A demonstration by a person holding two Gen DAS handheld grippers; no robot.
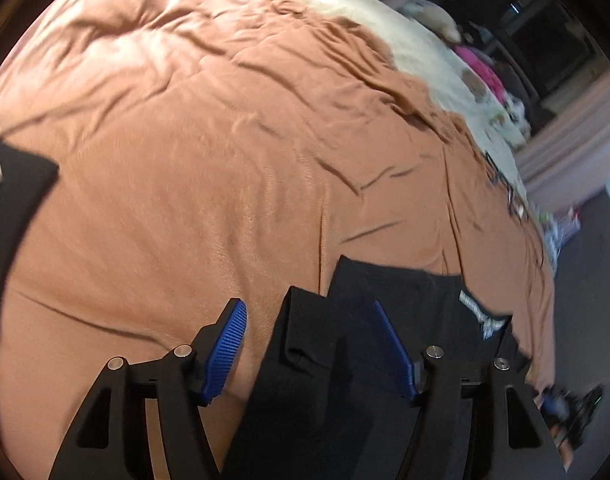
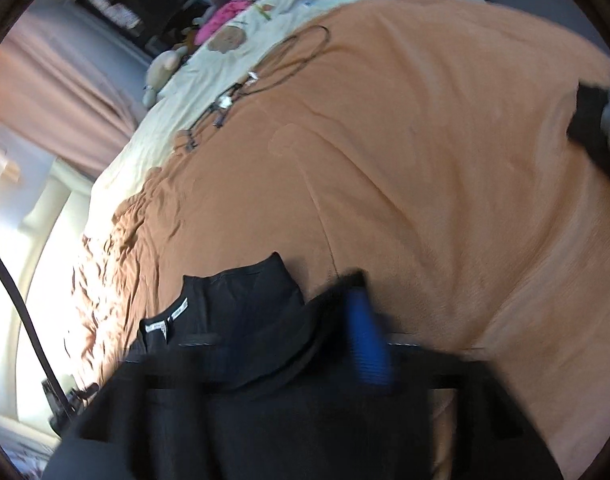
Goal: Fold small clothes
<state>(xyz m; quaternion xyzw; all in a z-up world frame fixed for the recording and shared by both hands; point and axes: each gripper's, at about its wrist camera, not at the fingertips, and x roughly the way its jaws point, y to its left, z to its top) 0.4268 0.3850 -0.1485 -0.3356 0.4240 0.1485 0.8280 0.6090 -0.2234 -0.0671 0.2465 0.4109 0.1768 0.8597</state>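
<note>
A: Big picture first: a rust-orange blanket (image 1: 209, 168) covers nearly the whole bed, with a cream sheet (image 2: 193, 72) along its far edge and a loop of dark cable (image 2: 293, 56) lying where the two meet.

B: And the job itself, the black garment (image 1: 405, 312), sits at the near edge of the blanket, partly folded, its white neck label (image 2: 173, 316) showing on the left in the right wrist view.

A: Left gripper (image 1: 313, 344) now: blue pads spread wide apart, a folded edge of the black cloth rising between them, nothing pinched.

B: Right gripper (image 2: 345, 344) is harder. The view is smeared, one blue pad (image 2: 367, 344) shows with cloth draped over the other side. I cannot tell whether it is clamped.

A: For a clean fold, I'd say the left should close only on that doubled edge, not the blanket beneath.

B: Agreed, then carry both corners level so the layers land square and the label stays tucked inside.
</note>
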